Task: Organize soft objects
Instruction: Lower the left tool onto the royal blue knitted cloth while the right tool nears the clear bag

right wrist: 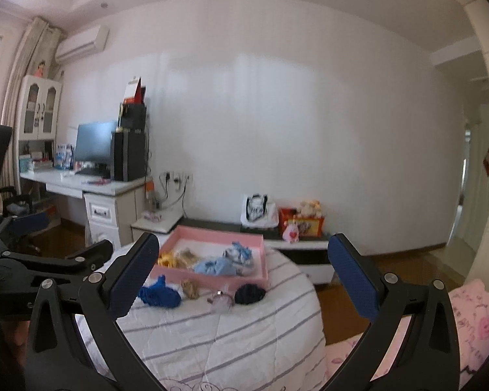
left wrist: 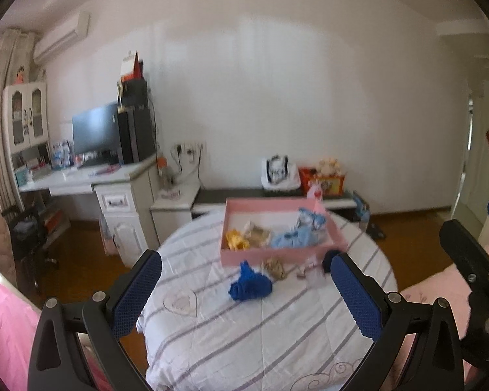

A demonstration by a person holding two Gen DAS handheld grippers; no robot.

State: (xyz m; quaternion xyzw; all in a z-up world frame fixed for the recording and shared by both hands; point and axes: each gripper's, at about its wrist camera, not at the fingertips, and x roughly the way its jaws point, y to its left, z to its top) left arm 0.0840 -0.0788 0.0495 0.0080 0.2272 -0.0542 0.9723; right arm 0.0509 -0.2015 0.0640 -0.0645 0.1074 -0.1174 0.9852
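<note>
A shallow pink tray (left wrist: 278, 255) sits at the centre of the left wrist view on a striped white quilt (left wrist: 244, 332), its long axis running left to right and its far right corner angled toward the upper right. Inside lie a yellow soft piece (left wrist: 236, 240), a beige one (left wrist: 258, 234) and pale blue cloth (left wrist: 293, 239). Just before its near wall, from left to right, lie a crumpled royal-blue cloth (left wrist: 249, 284), a tan scrunchie-like bundle (left wrist: 274, 268), a small pinkish item (left wrist: 304, 268), too blurred to name, and a dark navy bundle (right wrist: 250, 294). The left gripper (left wrist: 246, 296) hovers low over the quilt, pointing at the tray, jaws wide apart and empty. The right gripper (right wrist: 243, 278) is held level beside it, likewise spread wide and gripping nothing.
</note>
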